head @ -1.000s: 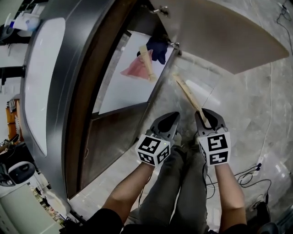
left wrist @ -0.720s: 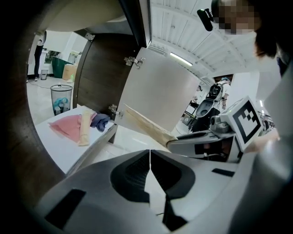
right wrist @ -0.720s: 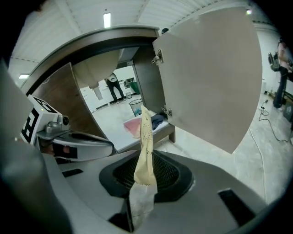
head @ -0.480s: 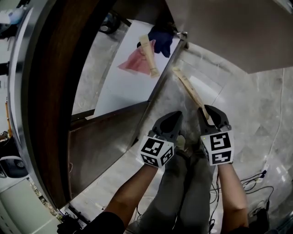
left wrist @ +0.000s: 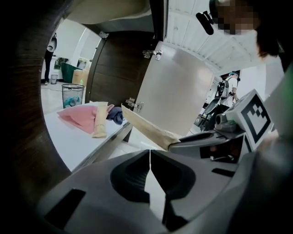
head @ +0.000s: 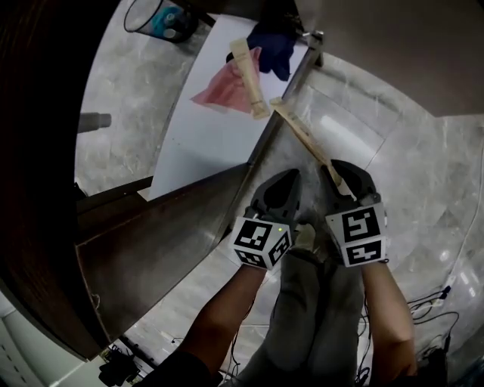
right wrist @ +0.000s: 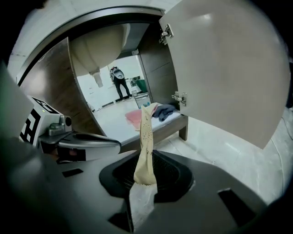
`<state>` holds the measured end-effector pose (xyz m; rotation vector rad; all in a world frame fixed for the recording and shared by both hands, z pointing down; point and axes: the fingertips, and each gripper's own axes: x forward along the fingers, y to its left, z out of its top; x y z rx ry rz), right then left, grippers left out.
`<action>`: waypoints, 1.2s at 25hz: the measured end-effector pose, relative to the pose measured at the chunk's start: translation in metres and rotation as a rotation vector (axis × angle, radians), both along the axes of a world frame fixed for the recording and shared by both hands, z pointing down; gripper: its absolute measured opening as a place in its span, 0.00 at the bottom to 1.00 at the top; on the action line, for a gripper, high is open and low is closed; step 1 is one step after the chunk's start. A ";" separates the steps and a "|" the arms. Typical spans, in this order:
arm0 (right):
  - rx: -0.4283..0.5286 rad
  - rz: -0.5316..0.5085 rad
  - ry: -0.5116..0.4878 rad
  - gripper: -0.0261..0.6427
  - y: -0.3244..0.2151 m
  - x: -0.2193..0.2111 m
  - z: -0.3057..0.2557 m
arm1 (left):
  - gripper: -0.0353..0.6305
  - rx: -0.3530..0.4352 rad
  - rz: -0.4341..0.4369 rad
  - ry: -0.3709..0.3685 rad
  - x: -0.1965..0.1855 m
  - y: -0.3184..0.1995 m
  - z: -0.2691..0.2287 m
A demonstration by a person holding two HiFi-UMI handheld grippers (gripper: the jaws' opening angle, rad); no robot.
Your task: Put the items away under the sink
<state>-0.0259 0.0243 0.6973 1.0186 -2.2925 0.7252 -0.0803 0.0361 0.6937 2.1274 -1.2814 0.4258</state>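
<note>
Under the sink, the white cabinet floor (head: 204, 143) holds a pink cloth (head: 223, 92), a beige packet (head: 249, 79) lying on it, and a dark blue cloth (head: 274, 45). My right gripper (head: 340, 189) is shut on a second long beige packet (head: 302, 140), whose far tip reaches the cabinet's front edge. In the right gripper view that packet (right wrist: 145, 146) stands up from the jaws, pointing at the pink cloth (right wrist: 134, 117). My left gripper (head: 276, 198) hangs beside it, and its jaws (left wrist: 149, 157) meet with nothing between them.
The left cabinet door (head: 159, 234) swings out beside my left gripper; the right door (head: 393, 45) stands open at the far right. The basin's underside (right wrist: 98, 50) hangs above the shelf. A wire bin (head: 155, 17) stands beyond the cabinet. Cables (head: 439, 302) lie on the marble floor.
The head view has dropped lower and now looks in under the counter. Both grippers stay side by side, and the held packet's tip has edged closer to the cabinet's front edge.
</note>
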 end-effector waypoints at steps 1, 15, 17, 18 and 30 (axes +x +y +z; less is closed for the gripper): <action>0.002 -0.012 0.002 0.16 -0.001 -0.003 0.003 | 0.07 0.004 0.006 -0.010 0.001 -0.001 0.003; 0.073 -0.118 -0.040 0.16 -0.053 -0.068 0.023 | 0.07 0.109 0.015 -0.147 -0.022 -0.036 0.024; 0.070 -0.134 -0.043 0.16 -0.058 -0.078 0.027 | 0.07 0.117 -0.034 -0.165 -0.033 -0.040 0.028; 0.070 -0.143 -0.044 0.16 -0.060 -0.083 0.028 | 0.07 0.118 -0.057 -0.166 -0.038 -0.042 0.030; 0.116 -0.268 -0.062 0.16 -0.096 -0.127 0.034 | 0.07 0.156 -0.223 -0.197 -0.070 -0.066 0.032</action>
